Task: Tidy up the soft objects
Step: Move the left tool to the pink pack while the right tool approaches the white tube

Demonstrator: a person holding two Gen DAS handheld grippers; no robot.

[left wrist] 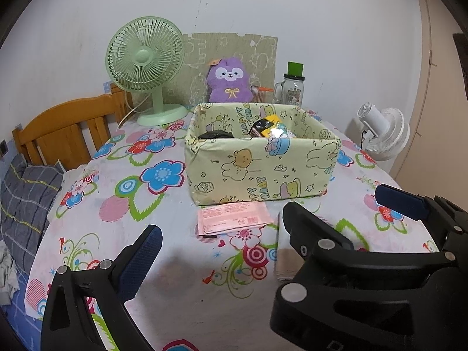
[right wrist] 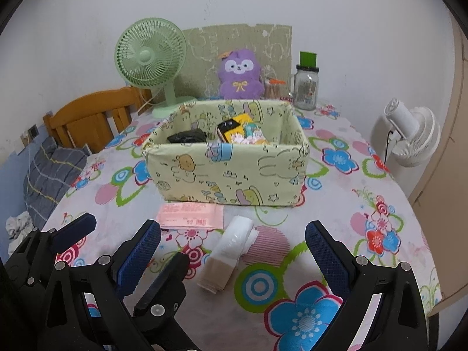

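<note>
Nearest, the right gripper (right wrist: pixel 234 251) has its blue-padded fingers (right wrist: pixel 324 251) spread wide and holding nothing, above the flowered cloth of the desk (right wrist: pixel 365 181). The left gripper (right wrist: pixel 128 251) hovers just to its left, fingers likewise wide apart and empty; in its own view only one finger pad (left wrist: pixel 140 260) of the left gripper shows clearly, with the right gripper's black frame crossing the lower right.

Between the right fingers, in front of the fabric box (right wrist: pixel 228 172), lies a rolled white and beige sock (right wrist: pixel 231 248), flat on the cloth and touching neither gripper. A pink packet (right wrist: pixel 190 216) lies just in front of the box, left of the sock.

The open box holds a black item (right wrist: pixel 187 137) and colourful packets (right wrist: pixel 242 131). Behind the box stand a green fan (right wrist: pixel 152 58), a purple plush (right wrist: pixel 239 76) and a glass jar (right wrist: pixel 305 84) with a green cap. Right of the box, off the desk, is a white fan (right wrist: pixel 415 134).
</note>
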